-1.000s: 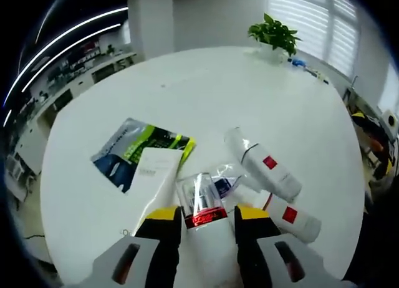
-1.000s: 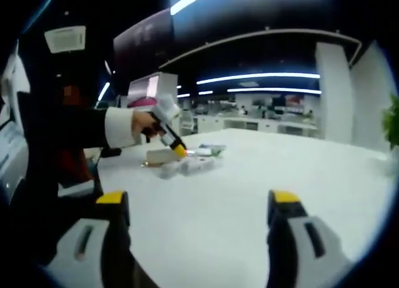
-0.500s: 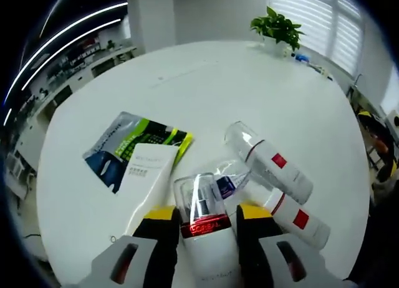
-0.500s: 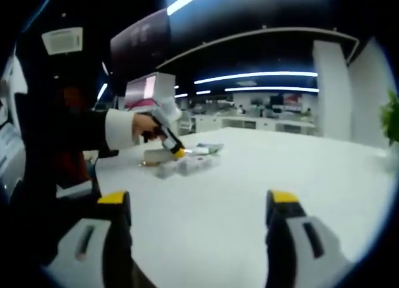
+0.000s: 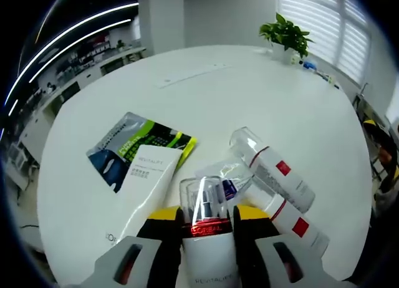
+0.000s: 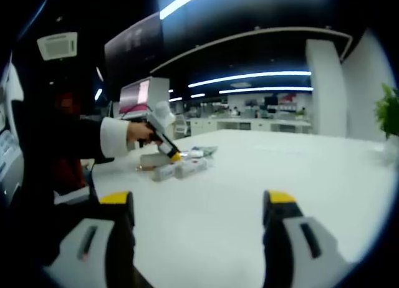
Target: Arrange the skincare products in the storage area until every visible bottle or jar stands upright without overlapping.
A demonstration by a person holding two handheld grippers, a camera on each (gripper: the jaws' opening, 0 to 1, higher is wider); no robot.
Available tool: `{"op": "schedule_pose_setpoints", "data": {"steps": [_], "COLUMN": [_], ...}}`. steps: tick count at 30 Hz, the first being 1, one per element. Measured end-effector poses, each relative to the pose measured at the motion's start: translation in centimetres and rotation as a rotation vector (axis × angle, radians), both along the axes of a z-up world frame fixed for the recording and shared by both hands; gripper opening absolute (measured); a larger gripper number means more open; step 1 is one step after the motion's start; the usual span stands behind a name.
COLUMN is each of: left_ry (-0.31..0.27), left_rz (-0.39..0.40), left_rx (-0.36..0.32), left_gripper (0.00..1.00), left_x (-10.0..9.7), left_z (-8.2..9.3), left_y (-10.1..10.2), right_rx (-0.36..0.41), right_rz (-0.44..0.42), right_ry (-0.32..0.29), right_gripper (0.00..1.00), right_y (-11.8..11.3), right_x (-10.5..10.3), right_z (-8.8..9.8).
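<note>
Firmly between left gripper (image 5: pixel 206 224) jaws, red-banded white bottle (image 5: pixel 207 241); right gripper (image 6: pixel 197 204) wide apart.

Over the last 1 second the left gripper (image 5: pixel 206 220), clamped on the clear-capped bottle (image 5: pixel 207 238), has drawn that bottle further back between its jaws, so more of the white body and its lettering now shows at the bottom of the left gripper view. The 2 red-labelled bottles (image 5: pixel 274 172) and the white tube (image 5: pixel 144 188) keep their lying spots on the table (image 5: pixel 206 95). In the right gripper view the person's hand (image 6: pixel 138 132) with the left gripper has tipped slightly higher over the pile, and the right gripper (image 6: pixel 196 204) holds its jaws as wide apart as before.
</note>
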State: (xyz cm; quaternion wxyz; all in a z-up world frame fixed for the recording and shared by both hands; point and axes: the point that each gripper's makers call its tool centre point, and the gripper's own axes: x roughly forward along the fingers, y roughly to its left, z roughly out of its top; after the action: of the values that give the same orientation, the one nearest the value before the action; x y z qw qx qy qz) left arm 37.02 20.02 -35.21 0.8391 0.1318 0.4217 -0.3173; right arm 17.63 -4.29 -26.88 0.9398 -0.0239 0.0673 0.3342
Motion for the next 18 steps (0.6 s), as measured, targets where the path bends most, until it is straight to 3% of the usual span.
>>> {"op": "schedule_pose_setpoints", "data": {"steps": [8, 18], "left_ry": [-0.005, -0.053], "left_rz": [-0.014, -0.049], "left_rx": [0.011, 0.008], "left_gripper": [0.31, 0.31], "left_x": [-1.0, -2.6], "left_z": [0.4, 3.8], "left_y": [-0.3, -0.2], "right_rx": [0.013, 0.004], "right_rz": [-0.001, 0.01], "right_ry": [-0.017, -0.049], "right_gripper": [0.85, 0.85], "right_y": [0.0, 0.5], "right_x": [0.0, -0.6], "right_z": [0.7, 1.7]}}
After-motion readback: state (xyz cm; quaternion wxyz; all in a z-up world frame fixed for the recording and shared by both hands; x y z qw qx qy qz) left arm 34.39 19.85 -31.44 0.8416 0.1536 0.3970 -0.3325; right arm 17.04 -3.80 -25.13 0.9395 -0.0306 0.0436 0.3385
